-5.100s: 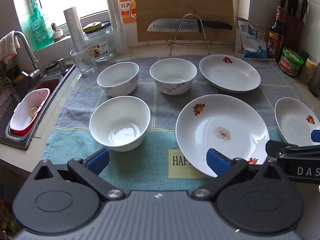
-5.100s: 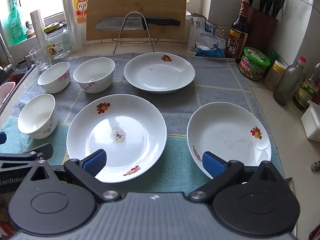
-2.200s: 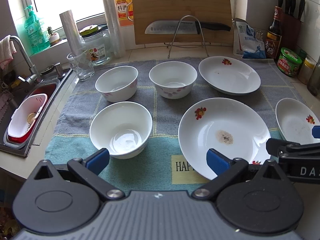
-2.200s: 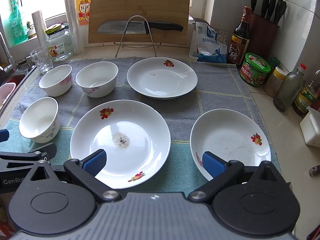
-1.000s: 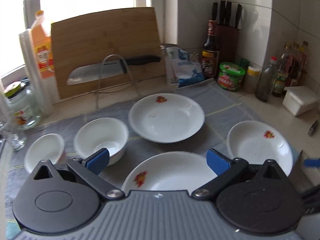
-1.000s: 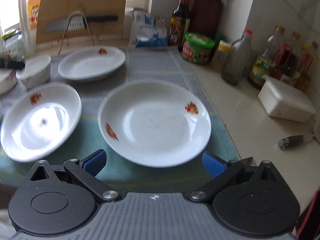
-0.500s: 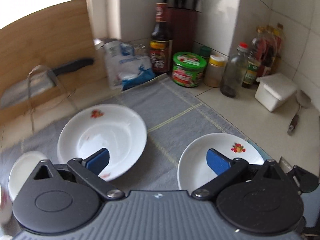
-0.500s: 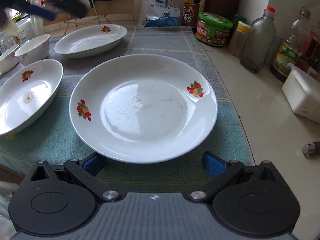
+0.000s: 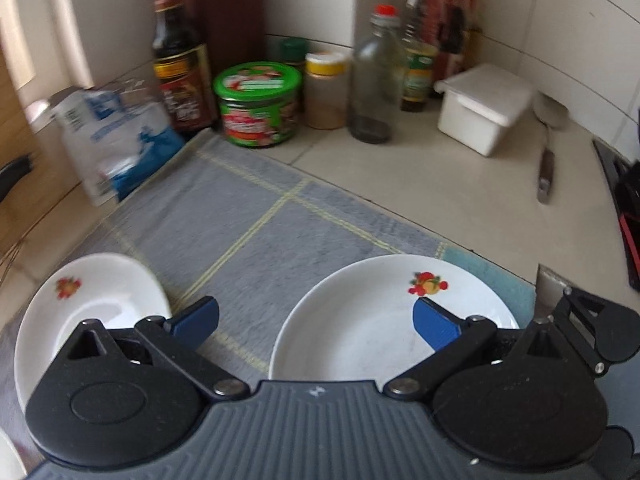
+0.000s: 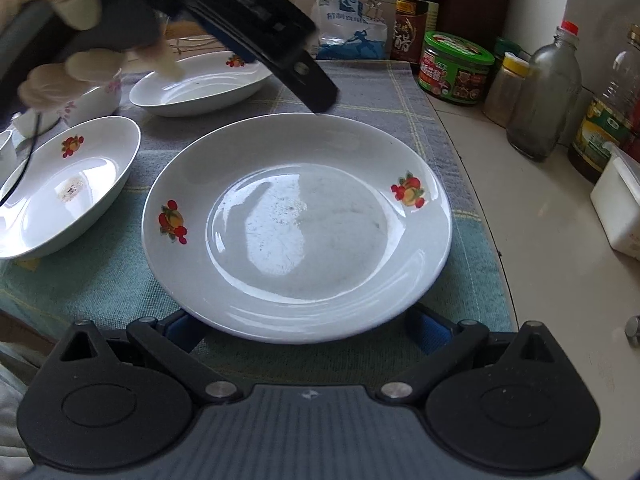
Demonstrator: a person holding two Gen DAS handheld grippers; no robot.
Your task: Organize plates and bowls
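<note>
A white plate with fruit prints [image 10: 298, 224] lies on the towel right in front of my right gripper [image 10: 308, 330], which is open with its blue pads under the plate's near rim. The same plate [image 9: 360, 320] shows in the left wrist view. My left gripper [image 9: 316, 320] is open and hovers above its left part; its body [image 10: 256, 20] shows over the plate's far rim. Another plate [image 10: 68, 184] lies to the left. A third plate [image 10: 200, 84] lies at the back and shows in the left wrist view [image 9: 88, 296]. A flowered bowl [image 10: 100, 96] stands at the far left.
A grey and teal towel [image 9: 260, 220] covers the counter. Behind it stand a green-lidded jar [image 9: 258, 104], a soy sauce bottle [image 9: 178, 60], a blue and white bag [image 9: 116, 140] and several bottles. A white lidded box [image 9: 484, 108] and a spatula [image 9: 546, 152] lie to the right.
My left gripper has swung right, from over the bowls to above the right-hand plate. My right gripper has dropped low and moved in until its pads are under that plate's near rim.
</note>
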